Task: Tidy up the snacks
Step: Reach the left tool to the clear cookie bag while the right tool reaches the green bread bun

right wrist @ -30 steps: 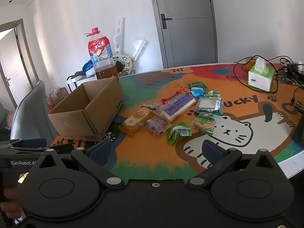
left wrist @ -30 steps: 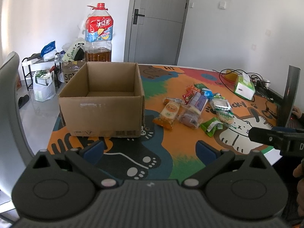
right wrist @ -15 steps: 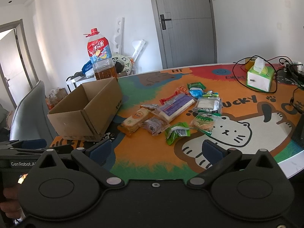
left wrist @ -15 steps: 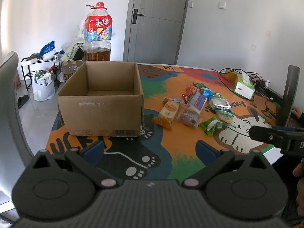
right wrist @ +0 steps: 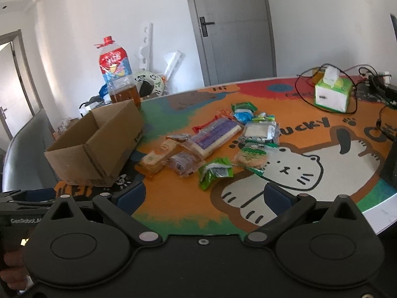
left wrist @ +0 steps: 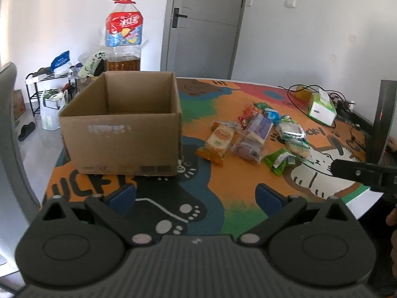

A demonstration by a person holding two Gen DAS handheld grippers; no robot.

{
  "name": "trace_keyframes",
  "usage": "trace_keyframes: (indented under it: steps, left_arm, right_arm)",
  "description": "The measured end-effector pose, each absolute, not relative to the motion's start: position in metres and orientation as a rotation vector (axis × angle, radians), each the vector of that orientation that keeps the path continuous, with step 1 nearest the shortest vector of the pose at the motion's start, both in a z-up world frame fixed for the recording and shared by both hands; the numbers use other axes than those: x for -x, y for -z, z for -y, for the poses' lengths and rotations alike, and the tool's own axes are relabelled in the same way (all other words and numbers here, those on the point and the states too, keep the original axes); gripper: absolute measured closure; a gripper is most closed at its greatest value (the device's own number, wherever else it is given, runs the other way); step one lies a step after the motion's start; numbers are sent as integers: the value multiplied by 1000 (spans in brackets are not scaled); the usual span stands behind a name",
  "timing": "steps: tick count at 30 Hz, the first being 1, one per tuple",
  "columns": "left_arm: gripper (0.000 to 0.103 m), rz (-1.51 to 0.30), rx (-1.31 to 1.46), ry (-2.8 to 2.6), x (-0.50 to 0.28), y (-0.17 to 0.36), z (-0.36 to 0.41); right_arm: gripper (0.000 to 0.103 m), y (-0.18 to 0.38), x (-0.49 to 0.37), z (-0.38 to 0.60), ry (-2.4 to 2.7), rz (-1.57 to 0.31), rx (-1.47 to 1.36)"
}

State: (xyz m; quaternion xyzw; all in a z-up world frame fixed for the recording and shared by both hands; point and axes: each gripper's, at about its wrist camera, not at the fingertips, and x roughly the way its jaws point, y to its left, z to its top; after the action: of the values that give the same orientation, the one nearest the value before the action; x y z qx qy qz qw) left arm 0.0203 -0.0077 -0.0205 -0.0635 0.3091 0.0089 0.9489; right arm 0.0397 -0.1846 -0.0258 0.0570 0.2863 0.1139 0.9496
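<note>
An open brown cardboard box (left wrist: 119, 126) stands on the left of the colourful table mat; it also shows in the right wrist view (right wrist: 99, 144). Its inside looks empty. Several wrapped snacks lie in a loose pile to its right: an orange cracker pack (left wrist: 218, 141), a purple-labelled pack (right wrist: 213, 136), a green packet (right wrist: 213, 171). My left gripper (left wrist: 196, 196) is open and empty, above the table's near edge in front of the box. My right gripper (right wrist: 203, 196) is open and empty, short of the green packet.
A large oil bottle (left wrist: 124, 39) stands behind the box. A green tissue box (right wrist: 332, 94) with cables sits at the far right. A dark upright panel (left wrist: 382, 119) stands at the right edge. A grey chair back (left wrist: 10, 124) is at the left.
Both grippers have moved slightly forward toward the table; the box and snacks appear a little closer. Nothing on the table has moved.
</note>
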Motion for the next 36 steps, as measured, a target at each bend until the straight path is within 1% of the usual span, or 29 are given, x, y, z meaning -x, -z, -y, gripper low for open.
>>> trace_keyframes:
  steps: [7,10,14,19,21,34,36]
  left_arm:
    - [3,-625,149,22,-44,33,17]
    - [4,-608,153,28,-52,36,22]
    - [12,-616,160,44,-67,40,29]
    - [18,-621,163,61,-83,46,40]
    - [22,-626,169,67,-90,48,45]
    - [27,-626,145,69,-145,53,78]
    - [30,-635,140,62,-154,57,81]
  right_arm:
    - [0,43,-63,197,-195,-581,-130]
    - [2,50,-73,203,-198,-580,-141]
    - [9,57,-87,211,-194,-594,-159]
    - [16,61,-100,215,-197,-599,-163]
    - [18,62,-107,217,-196,-602,-164]
    - [19,72,-149,233,-154,-625,-162]
    - [22,74,-156,235,-146,-634,-165]
